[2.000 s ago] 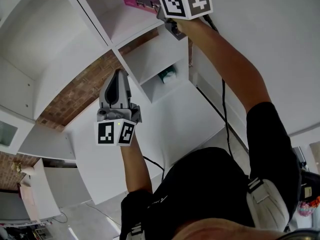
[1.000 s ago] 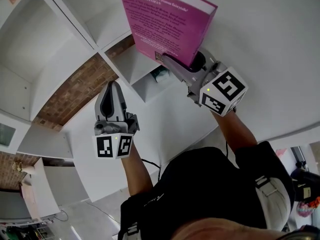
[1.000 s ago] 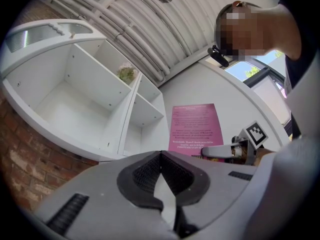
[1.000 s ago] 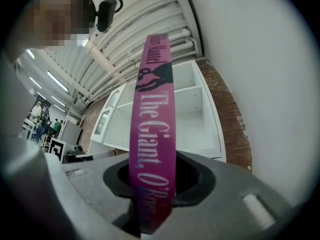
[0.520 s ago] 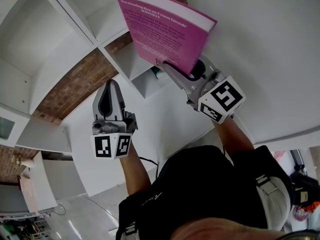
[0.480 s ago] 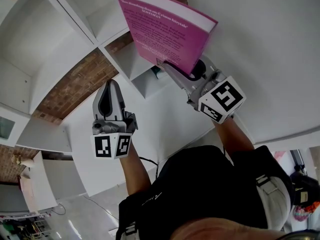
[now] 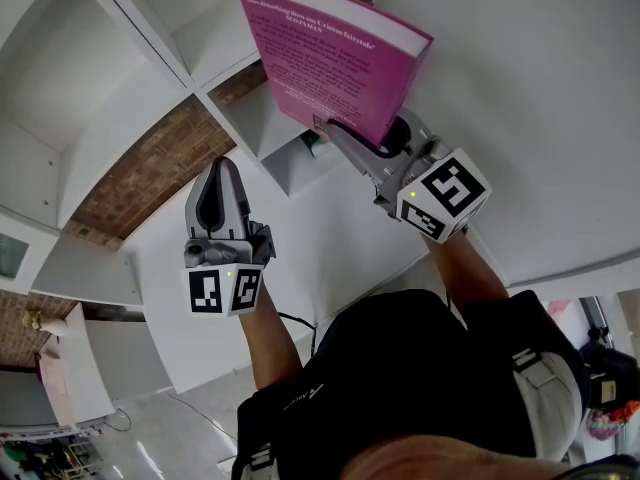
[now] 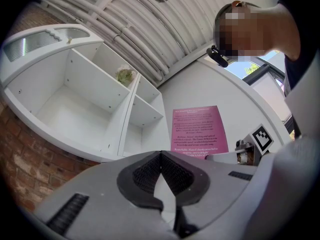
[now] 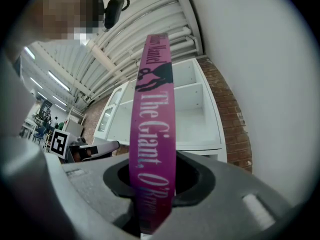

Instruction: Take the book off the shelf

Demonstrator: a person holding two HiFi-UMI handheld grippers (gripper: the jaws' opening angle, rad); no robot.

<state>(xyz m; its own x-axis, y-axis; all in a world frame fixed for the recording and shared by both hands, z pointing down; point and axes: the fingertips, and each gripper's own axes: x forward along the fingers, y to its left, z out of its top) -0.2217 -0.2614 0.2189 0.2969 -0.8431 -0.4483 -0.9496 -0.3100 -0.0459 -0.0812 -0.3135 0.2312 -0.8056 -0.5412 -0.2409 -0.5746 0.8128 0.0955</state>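
Right gripper (image 7: 368, 151) fingers clamped on the bottom end of the pink book (image 7: 335, 53), spine between them. Book is held up in front of the white shelf (image 7: 120, 98), apparently clear of its compartments. Left gripper (image 7: 222, 166) fingers together, nothing between them, apart from the book.

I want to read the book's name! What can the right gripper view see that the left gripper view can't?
Only the right gripper view shows the pink book's spine with its title lettering, clamped in the right gripper's jaws. Only the left gripper view shows the book's printed back cover, a small greenish thing in one shelf compartment, and the left gripper's jaws together with nothing between them. Both show the book, the white shelf and the brick wall.
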